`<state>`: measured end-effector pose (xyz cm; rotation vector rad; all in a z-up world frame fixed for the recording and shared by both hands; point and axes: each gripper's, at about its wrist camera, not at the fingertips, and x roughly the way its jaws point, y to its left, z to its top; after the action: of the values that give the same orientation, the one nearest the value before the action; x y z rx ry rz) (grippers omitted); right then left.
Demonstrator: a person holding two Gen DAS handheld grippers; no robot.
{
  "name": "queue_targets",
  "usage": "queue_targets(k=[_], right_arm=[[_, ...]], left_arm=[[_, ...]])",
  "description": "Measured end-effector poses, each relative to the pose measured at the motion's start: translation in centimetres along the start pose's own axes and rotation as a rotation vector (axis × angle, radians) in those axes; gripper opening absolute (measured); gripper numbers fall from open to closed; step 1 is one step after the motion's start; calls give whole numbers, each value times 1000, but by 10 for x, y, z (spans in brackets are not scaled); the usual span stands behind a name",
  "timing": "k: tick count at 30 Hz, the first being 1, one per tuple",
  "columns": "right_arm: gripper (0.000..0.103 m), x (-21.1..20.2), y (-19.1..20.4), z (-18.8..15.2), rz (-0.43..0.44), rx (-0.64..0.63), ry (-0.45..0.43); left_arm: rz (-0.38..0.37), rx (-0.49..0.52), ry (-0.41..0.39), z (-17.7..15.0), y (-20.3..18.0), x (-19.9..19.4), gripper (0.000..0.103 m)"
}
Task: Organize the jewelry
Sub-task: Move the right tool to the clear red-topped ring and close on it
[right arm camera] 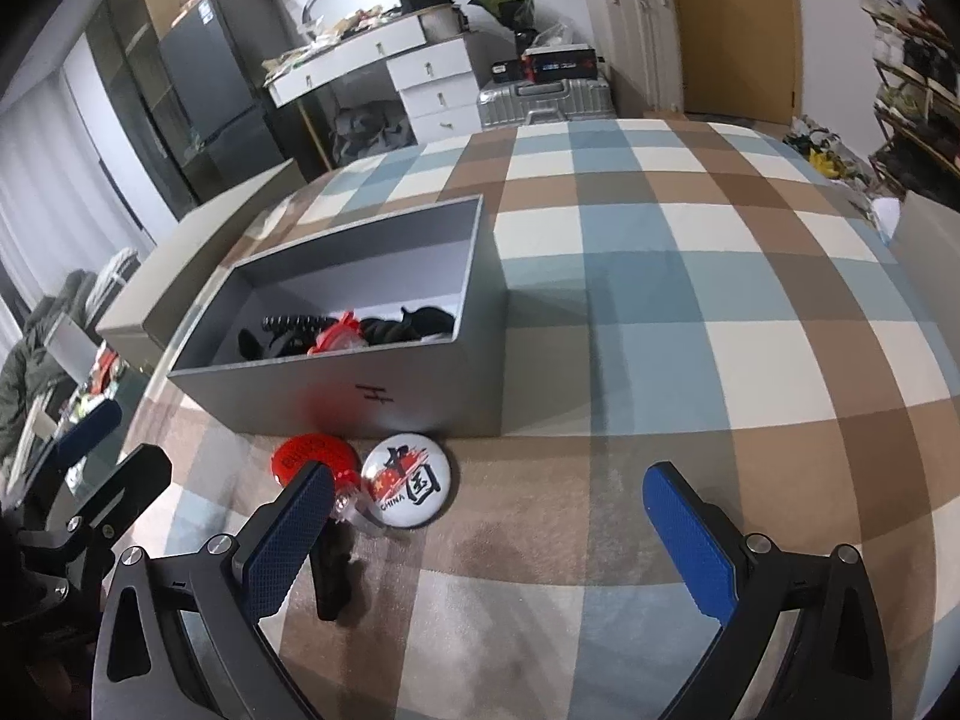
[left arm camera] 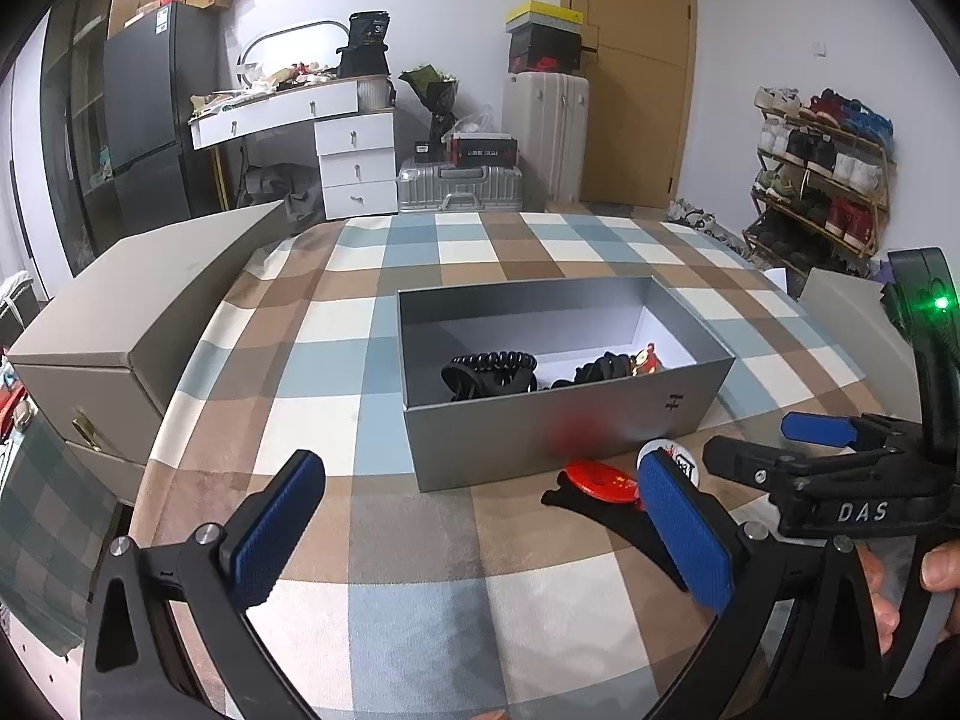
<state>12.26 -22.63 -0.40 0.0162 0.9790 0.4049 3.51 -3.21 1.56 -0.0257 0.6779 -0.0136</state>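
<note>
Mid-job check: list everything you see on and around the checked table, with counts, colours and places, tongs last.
Open grey cardboard box: 1, grey, on the checked tablecloth, mid-table.
Black coiled hair tie with claw clip: 1 cluster, black, inside the box, left part.
Black fabric hair piece: 1, black, inside the box, right part.
Small red ornament: 1, red and gold, inside the box beside the black fabric piece.
Round red badge: 1, red, on the cloth in front of the box.
Round white CHINA badge: 1, white with black and red print, beside the red badge.
Beige closed box: 1, beige, at the table's left edge.
Left tongs: open, empty.
Right tongs: open, empty.
</note>
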Motion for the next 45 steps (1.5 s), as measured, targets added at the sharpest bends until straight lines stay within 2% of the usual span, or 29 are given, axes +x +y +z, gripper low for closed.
queue_targets(k=[7, 20, 31, 35, 45], right_arm=[[103, 15, 14, -6, -16, -54, 42], [103, 26, 29, -5, -31, -97, 36], [103, 21, 24, -2, -4, -66, 27], [103, 27, 30, -3, -50, -100, 34], [103, 13, 6, -8, -61, -87, 60]], left_arm=[[-1, -4, 16, -2, 4, 5, 102], [-9, -14, 34, -6, 6, 9, 102], [-1, -4, 30, -7, 5, 7, 102], [-2, 1, 30, -7, 4, 7, 102], [-6, 9, 38, -9, 3, 6, 102]])
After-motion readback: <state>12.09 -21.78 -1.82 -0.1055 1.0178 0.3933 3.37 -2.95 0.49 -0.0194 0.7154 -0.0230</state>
